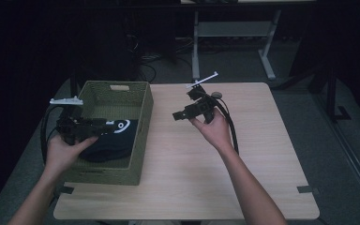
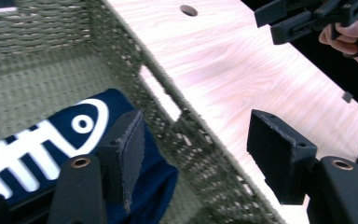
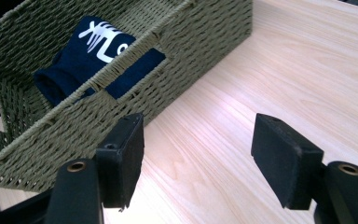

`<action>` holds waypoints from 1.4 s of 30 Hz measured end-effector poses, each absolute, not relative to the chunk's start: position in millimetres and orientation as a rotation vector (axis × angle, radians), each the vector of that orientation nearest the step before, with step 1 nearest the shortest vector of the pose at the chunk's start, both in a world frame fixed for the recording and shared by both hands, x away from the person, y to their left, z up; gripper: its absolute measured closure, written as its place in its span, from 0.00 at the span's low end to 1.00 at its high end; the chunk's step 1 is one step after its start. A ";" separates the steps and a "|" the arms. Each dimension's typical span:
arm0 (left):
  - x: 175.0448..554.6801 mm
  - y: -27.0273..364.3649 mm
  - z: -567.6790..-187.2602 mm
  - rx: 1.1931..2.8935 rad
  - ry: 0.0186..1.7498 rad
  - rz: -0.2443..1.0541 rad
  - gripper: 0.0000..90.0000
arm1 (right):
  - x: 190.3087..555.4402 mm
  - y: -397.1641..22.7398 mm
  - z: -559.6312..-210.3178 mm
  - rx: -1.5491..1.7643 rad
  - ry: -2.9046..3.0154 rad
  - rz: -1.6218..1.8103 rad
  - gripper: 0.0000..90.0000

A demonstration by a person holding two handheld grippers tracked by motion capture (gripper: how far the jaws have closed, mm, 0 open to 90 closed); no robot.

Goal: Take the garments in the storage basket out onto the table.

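Observation:
An olive woven basket (image 1: 144, 117) stands at the left of the wooden table (image 1: 192, 164). Inside it lies a folded navy cloth (image 1: 115, 136) with a white fish-skeleton print. My left gripper (image 1: 101, 125) hovers over the basket's near part, just above the cloth. In the left gripper view its jaws (image 2: 200, 149) stand open and bare, one over the cloth (image 2: 65, 135), the other beyond the basket wall (image 2: 186, 135). My right gripper (image 1: 178, 115) is held above the table's middle, pointing at the basket, open and bare (image 3: 198, 149). The cloth (image 3: 88, 46) shows over the basket wall (image 3: 191, 46).
A round cable hole (image 1: 217, 95) sits near the table's far edge. Bare wood stretches from the basket to the right edge. Dark tape marks (image 1: 304, 189) sit at the front corners. Legs of another table (image 1: 196, 47) stand on the floor behind.

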State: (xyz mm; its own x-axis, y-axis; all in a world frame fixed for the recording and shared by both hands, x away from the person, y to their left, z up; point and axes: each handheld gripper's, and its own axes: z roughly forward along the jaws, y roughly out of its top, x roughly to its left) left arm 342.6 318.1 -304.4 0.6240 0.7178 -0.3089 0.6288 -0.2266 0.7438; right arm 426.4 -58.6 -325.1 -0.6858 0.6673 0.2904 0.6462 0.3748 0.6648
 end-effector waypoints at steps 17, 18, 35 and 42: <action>324.1 276.6 -307.9 1.920 1.040 0.088 0.39 | 414.0 -111.6 -330.4 1.292 2.530 1.236 0.36; 321.3 274.0 -307.8 1.921 1.037 0.102 0.39 | 412.8 -114.9 -331.0 1.292 2.524 1.246 0.36; 284.4 218.8 -309.9 1.932 0.963 0.109 0.38 | 395.9 -164.1 -339.9 1.350 2.476 1.265 0.36; 279.8 201.8 -317.8 1.940 0.931 0.088 0.38 | 394.9 -168.3 -343.1 1.355 2.475 1.256 0.36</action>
State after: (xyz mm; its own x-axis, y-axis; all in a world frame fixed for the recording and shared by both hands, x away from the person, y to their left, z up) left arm 279.8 201.8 -317.8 0.7078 0.6376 -0.3043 0.5697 -0.2604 0.7795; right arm 394.9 -168.3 -343.1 -0.6140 0.7243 0.3138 0.6810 0.2850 0.6746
